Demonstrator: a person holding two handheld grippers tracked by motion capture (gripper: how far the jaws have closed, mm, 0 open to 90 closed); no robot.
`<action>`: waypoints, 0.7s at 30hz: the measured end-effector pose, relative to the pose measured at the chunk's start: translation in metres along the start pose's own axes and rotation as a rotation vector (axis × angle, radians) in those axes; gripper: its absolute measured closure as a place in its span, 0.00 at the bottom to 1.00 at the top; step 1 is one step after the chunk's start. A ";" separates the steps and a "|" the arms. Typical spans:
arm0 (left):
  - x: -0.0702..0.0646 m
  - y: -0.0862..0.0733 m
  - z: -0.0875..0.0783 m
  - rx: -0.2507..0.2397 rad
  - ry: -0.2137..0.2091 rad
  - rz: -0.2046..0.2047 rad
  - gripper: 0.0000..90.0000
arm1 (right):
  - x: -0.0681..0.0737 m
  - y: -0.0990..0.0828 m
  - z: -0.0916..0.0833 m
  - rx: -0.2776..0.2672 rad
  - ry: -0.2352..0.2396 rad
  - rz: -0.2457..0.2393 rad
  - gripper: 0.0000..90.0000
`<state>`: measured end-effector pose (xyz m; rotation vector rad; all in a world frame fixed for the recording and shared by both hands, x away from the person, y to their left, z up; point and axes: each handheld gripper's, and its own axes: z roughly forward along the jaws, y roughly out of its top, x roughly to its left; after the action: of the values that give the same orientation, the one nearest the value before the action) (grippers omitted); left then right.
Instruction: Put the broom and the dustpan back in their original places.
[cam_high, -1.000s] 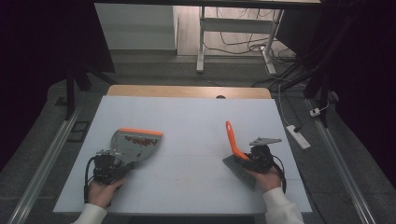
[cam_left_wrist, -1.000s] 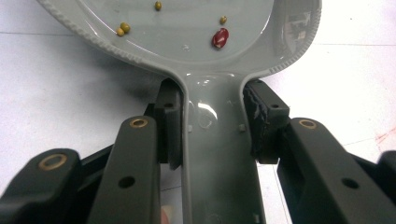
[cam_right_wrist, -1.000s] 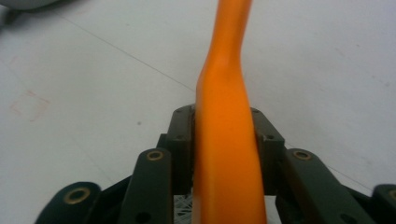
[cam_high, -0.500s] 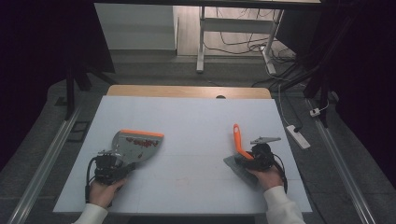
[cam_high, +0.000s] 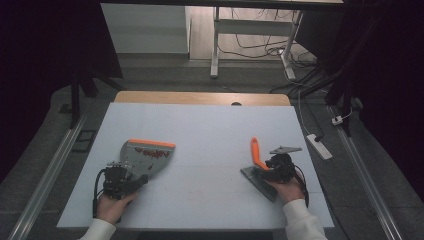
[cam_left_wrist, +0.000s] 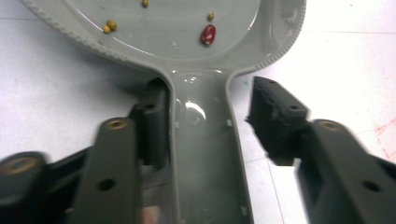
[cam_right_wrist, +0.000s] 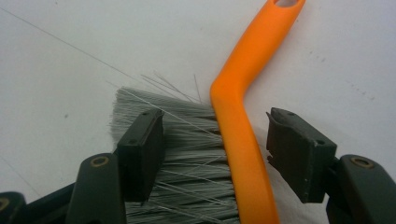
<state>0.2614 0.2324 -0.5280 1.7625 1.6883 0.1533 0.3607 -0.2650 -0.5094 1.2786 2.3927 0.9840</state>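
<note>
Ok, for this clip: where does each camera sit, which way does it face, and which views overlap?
High view: above the person's side, looking forward and down on the white table; both hands and sleeves enter from the bottom.
Left gripper view: rides the left gripper, looking along its open jaws straddling the grey dustpan handle.
Right gripper view: rides the right gripper, open jaws either side of the orange-handled brush.
Shared: high view also shows dustpan, brush.

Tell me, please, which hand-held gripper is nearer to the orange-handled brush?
Right. The right hand-held gripper has its open jaws on either side of the brush. The left hand-held gripper is across the table, at the dustpan handle.
</note>
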 end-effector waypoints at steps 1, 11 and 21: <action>0.001 -0.001 -0.003 -0.006 0.004 0.004 0.45 | 0.001 0.000 -0.001 -0.006 -0.002 -0.002 0.41; 0.005 -0.004 -0.034 -0.113 -0.006 0.165 0.40 | 0.009 0.000 -0.013 -0.069 0.015 -0.085 0.44; -0.010 0.005 -0.024 -0.085 -0.146 0.331 0.44 | 0.024 0.000 -0.016 -0.097 0.095 -0.161 0.45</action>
<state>0.2514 0.2324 -0.5039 1.9275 1.2617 0.2330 0.3385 -0.2527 -0.4953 1.0101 2.4393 1.1197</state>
